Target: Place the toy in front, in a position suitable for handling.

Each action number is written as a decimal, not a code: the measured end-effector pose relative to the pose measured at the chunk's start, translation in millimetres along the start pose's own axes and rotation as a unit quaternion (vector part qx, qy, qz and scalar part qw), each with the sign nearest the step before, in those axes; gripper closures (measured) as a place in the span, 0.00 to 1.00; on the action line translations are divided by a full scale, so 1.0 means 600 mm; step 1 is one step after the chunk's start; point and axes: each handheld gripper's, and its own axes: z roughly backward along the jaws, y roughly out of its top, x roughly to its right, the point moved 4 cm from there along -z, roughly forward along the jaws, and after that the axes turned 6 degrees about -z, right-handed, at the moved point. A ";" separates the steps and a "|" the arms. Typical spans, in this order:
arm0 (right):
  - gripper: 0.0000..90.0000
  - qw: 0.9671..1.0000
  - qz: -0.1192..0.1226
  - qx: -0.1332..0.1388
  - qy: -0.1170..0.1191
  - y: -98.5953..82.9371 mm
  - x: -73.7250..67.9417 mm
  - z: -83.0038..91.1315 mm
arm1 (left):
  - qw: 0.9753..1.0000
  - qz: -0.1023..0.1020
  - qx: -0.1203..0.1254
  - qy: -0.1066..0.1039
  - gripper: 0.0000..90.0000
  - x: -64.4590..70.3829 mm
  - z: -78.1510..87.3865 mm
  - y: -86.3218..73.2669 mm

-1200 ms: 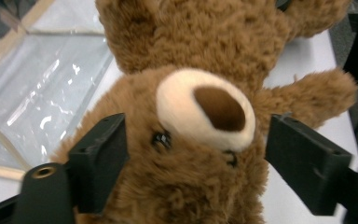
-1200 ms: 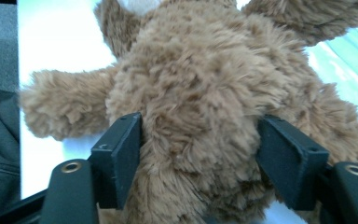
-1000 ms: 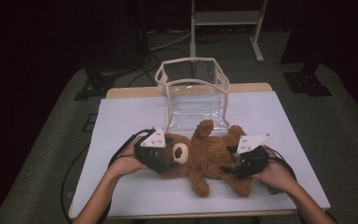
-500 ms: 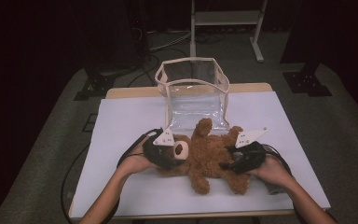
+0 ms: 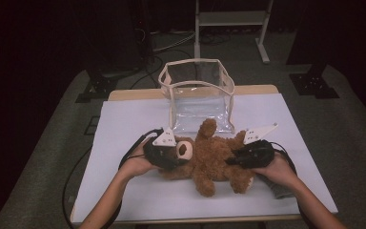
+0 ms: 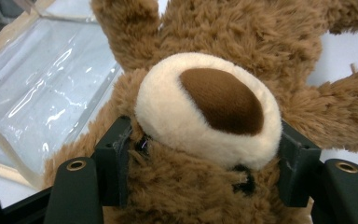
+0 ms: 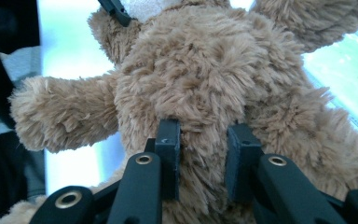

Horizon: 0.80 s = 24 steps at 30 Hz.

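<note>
Your left claw (image 6: 205,168) clamps the teddy bear (image 5: 209,160) by its head and your right claw (image 7: 200,163) pinches only belly fur — lying on the table (image 5: 124,129) beside the clear bag (image 5: 198,95), it could slip free when lifted.

Bright table (image 5: 124,119), dark surroundings
High view dim and soft — gripper views sharp up close, glare streaking the clear bag (image 6: 42,88)
</note>
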 end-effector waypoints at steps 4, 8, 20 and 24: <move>0.77 1.000 -0.003 -0.012 0.028 -0.002 -0.021 0.009 | 1.000 -0.004 -0.006 -0.017 0.38 0.019 0.017 0.004; 0.74 0.999 -0.003 -0.024 0.037 -0.013 -0.030 0.004 | 1.000 0.001 -0.020 -0.025 0.36 0.030 0.009 -0.011; 0.46 1.000 -0.019 0.021 0.007 -0.042 -0.011 0.072 | 1.000 0.029 -0.008 0.000 0.30 0.036 0.003 -0.023; 0.46 0.999 -0.034 0.026 -0.013 -0.059 0.002 0.099 | 1.000 0.024 -0.011 0.003 0.29 0.039 0.004 -0.022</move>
